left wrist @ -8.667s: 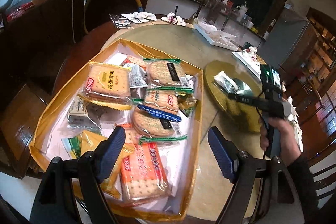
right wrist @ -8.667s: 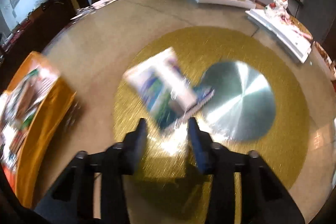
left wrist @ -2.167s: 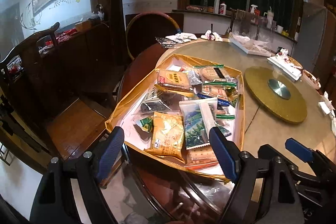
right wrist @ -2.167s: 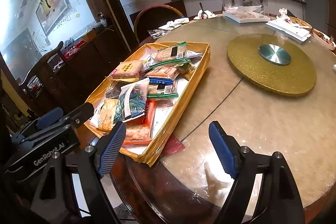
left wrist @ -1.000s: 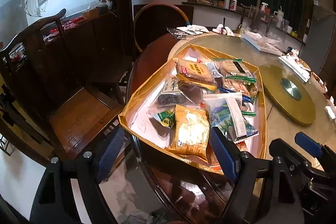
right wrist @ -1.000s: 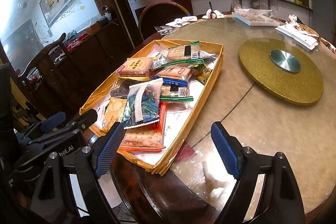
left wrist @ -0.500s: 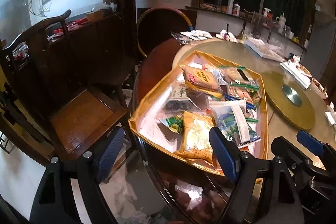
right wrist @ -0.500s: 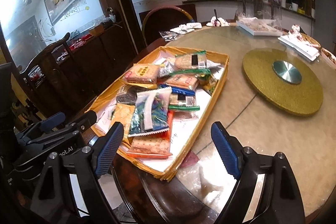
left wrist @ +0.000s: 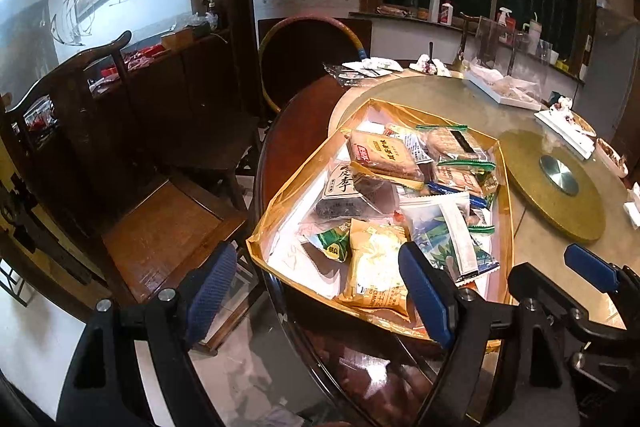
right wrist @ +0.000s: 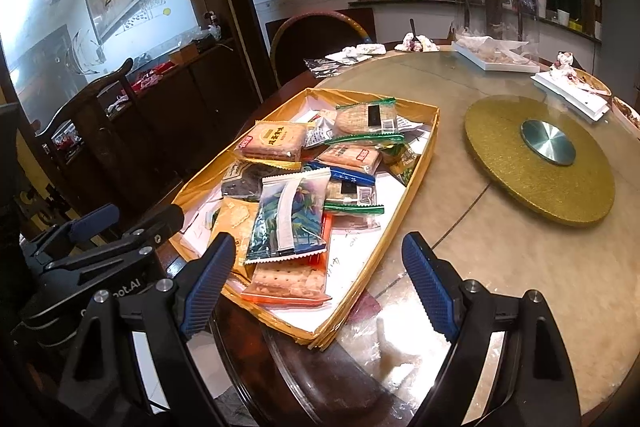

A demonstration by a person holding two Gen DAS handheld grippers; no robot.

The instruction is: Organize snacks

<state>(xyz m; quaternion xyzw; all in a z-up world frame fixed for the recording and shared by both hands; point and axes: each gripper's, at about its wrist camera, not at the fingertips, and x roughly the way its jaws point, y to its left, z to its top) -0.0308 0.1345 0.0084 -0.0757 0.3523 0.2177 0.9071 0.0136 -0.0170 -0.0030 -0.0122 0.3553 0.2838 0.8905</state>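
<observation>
A gold-lined box (left wrist: 505, 211) (right wrist: 418, 187) near the round table's edge holds several snack packets. A white and green zip pouch (left wrist: 448, 231) (right wrist: 290, 217) lies on top near the front, beside a yellow bag (left wrist: 374, 267). A cracker pack (right wrist: 274, 141) rests at the box's far left. My left gripper (left wrist: 320, 287) hangs open and empty, back from the table edge. My right gripper (right wrist: 316, 283) is open and empty over the box's near end. Each gripper shows at the other view's edge.
A gold turntable (right wrist: 538, 163) (left wrist: 554, 183) sits mid-table. White trays (right wrist: 496, 61) and wrappers lie at the far side. A wooden chair (left wrist: 160, 223) stands left of the table, with a sideboard (left wrist: 168, 75) behind it.
Both grippers have drawn back slightly from the table, so the box looks a little farther away. The snack pouch that the right gripper held earlier now lies in the box.
</observation>
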